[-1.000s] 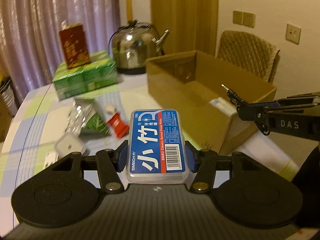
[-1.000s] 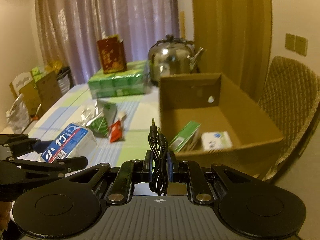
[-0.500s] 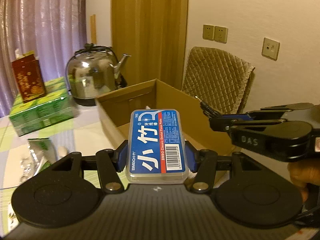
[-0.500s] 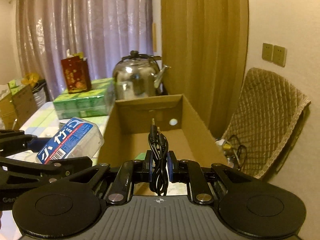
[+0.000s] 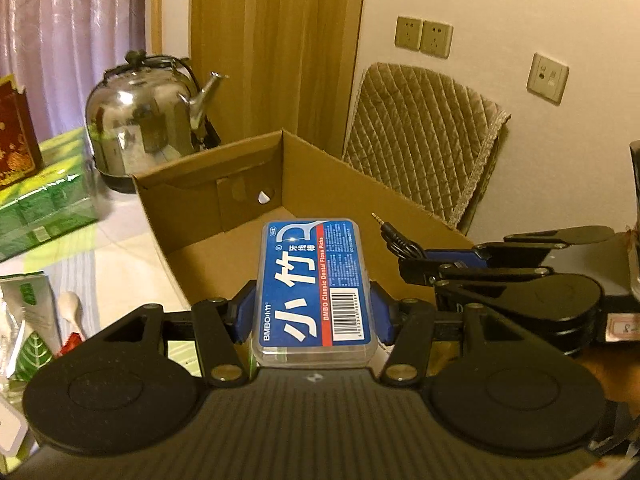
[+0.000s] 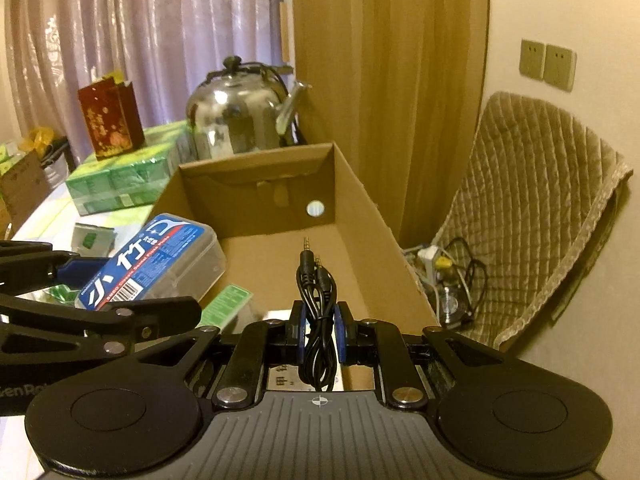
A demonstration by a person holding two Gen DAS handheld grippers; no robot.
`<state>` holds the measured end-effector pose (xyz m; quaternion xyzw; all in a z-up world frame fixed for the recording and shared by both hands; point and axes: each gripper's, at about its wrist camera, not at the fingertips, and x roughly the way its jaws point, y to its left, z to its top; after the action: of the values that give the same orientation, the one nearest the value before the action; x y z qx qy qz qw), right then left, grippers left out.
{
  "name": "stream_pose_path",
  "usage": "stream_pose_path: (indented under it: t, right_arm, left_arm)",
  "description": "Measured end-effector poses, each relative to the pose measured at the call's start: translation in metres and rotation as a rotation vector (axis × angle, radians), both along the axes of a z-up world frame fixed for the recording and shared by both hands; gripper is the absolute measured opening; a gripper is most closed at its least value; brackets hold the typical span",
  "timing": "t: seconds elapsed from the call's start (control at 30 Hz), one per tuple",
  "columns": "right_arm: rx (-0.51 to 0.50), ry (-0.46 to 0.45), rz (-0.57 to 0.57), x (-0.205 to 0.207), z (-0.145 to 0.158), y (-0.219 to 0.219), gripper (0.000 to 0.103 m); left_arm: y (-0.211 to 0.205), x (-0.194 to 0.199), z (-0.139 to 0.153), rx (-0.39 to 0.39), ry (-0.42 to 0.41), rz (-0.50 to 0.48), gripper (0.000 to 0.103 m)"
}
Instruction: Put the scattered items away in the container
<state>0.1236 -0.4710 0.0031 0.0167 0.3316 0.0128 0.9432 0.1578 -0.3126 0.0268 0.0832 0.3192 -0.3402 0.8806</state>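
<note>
1. Floss box (image 5: pixel 316 288): a clear plastic case with a blue label, clenched by its long sides in the left gripper (image 5: pixel 314 316), held above the near end of the carton (image 5: pixel 320 168).
2. It looks light, rigid and smooth, so it could slip; the flat sides are the best hold.
3. Cable (image 6: pixel 318 312): a coiled black audio lead, pinched mid-bundle in the right gripper (image 6: pixel 319 338), over the carton too.
4. It is limp and light; its loops may snag when released.
</note>
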Motion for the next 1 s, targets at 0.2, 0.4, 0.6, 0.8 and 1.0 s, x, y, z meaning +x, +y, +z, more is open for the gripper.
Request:
stream_pose_path:
  t: [0.2, 0.4, 0.6, 0.8, 1.0]
  right_arm:
    - [0.007, 0.026, -0.006, 0.01, -0.009, -0.007, 0.011]
    - [0.006, 0.038, -0.009, 0.015, -0.013, -0.009, 0.011]
    - [-0.001, 0.043, -0.01, 0.016, -0.015, -0.01, 0.011]
    - [-0.002, 0.038, -0.011, 0.017, -0.015, -0.011, 0.011]
    - [0.003, 0.038, -0.009, 0.017, -0.015, -0.011, 0.011]
  left_arm:
    - [-0.01, 0.009, -0.013, 0.029, 0.023, -0.024, 0.051]
    - [-0.015, 0.012, -0.022, 0.05, 0.044, -0.032, 0.051]
    - [-0.018, 0.013, -0.027, 0.07, 0.046, -0.037, 0.051]
    - [-0.017, 0.013, -0.033, 0.086, 0.049, -0.036, 0.051]
    - [-0.018, 0.013, -0.034, 0.098, 0.045, -0.039, 0.052]
